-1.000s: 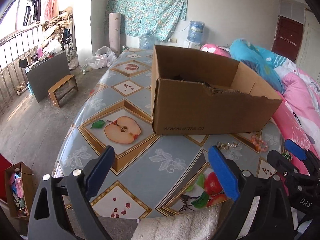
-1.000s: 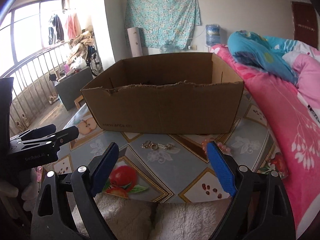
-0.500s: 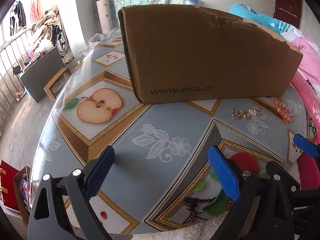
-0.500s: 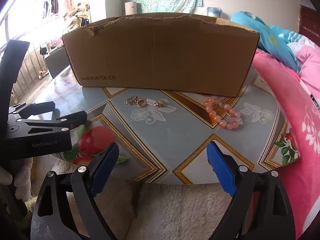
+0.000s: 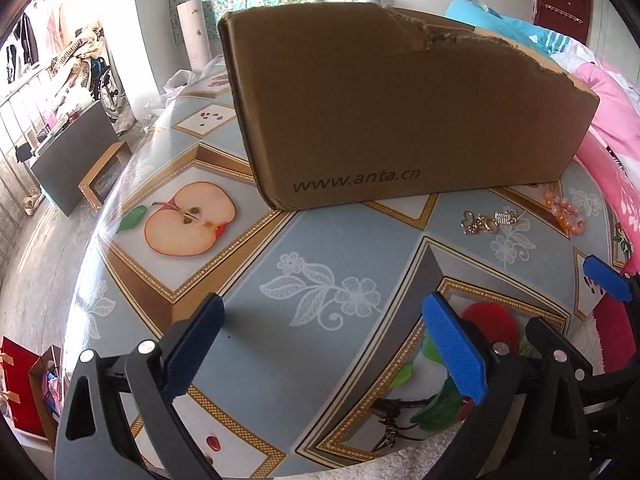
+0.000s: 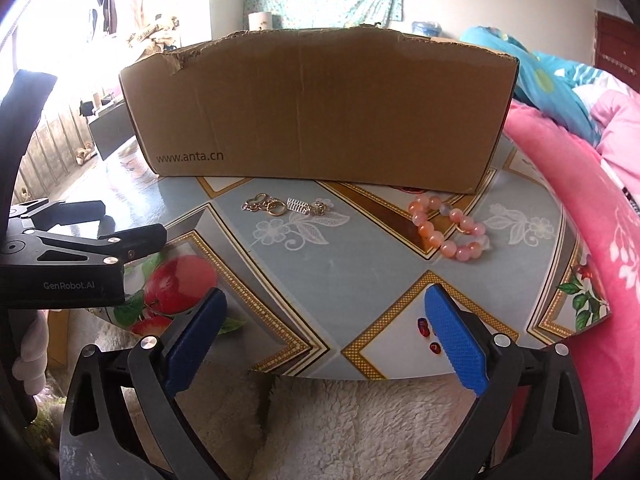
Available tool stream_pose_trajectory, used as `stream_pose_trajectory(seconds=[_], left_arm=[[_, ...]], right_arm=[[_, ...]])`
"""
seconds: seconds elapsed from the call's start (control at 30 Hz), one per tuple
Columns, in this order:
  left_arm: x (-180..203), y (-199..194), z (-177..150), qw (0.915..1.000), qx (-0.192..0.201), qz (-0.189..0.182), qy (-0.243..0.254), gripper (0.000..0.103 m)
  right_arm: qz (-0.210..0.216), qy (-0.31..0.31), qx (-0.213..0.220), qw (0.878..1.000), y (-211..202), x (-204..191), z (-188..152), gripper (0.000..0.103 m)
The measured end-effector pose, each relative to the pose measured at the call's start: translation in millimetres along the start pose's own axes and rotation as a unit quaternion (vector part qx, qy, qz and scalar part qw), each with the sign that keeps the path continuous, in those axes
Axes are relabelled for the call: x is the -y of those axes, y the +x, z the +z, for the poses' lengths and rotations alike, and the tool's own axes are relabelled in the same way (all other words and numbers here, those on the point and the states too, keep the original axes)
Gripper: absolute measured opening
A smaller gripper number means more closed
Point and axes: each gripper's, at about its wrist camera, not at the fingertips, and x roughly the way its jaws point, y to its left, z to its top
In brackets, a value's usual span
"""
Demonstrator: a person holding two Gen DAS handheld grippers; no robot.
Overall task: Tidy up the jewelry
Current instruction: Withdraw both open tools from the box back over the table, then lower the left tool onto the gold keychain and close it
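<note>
A gold chain with small charms (image 6: 284, 205) lies on the fruit-patterned table (image 6: 340, 276), just in front of a brown cardboard box (image 6: 320, 108). Right of it rests a pink bead bracelet (image 6: 425, 229). My right gripper (image 6: 325, 300) hovers low over the table's near edge, its jaws opening with nothing between them; both pieces lie ahead of it. The left wrist view shows the chain (image 5: 486, 222) and bracelet (image 5: 564, 216) far to the right. My left gripper (image 5: 320, 308) stands open and empty over the bare table (image 5: 280, 240), near the box's left corner (image 5: 272, 200).
The box's tall front wall hides its inside. Pink bedding (image 6: 580, 208) lies against the table's right side. A white fluffy cloth (image 6: 340, 420) sits below the near edge. The left gripper's fingers (image 6: 136, 238) reach in at the left of the right wrist view.
Both grippers have sunk toward the table and tilted down. The box's inside has dropped out of view, and the chain and bracelet now show closer.
</note>
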Motion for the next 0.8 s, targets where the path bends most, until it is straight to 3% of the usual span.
stream_pose_trajectory(seconds=[0.13, 0.23, 0.33, 0.4, 0.53, 0.8], left_arm=[[5.2, -0.8, 3.8, 0.9997, -0.010, 0.010, 0.020, 0.098], [7.8, -3.8, 8.5, 0.9995, -0.003, 0.005, 0.031, 0.097], [15.9, -12.1, 15.0, 0.9987, 0.015, -0.021, 0.043, 0.093], [22.1, -14.1, 21.2, 0.9968, 0.015, -0.061, 0.049, 0.089], [33.1, -14.2, 34.0, 0.9894, 0.011, -0.135, 0.052, 0.073], [64.7, 1.6, 47.7, 0.9772, 0.003, -0.157, 0.142, 0.032]], right_arm=[[0.032, 0.007, -0.013, 0.999, -3.3, 8.6, 5.2, 0.095], [0.041, 0.025, 0.008, 0.999, -12.2, 19.2, 11.6, 0.093], [0.048, 0.038, 0.016, 0.998, -14.3, 29.9, 16.5, 0.079], [0.059, 0.053, 0.005, 0.997, -8.5, 37.9, 18.5, 0.067], [0.070, 0.068, -0.015, 0.995, 4.3, 42.3, 22.4, 0.055], [0.069, 0.054, -0.009, 0.996, 8.2, 37.0, 20.5, 0.053]])
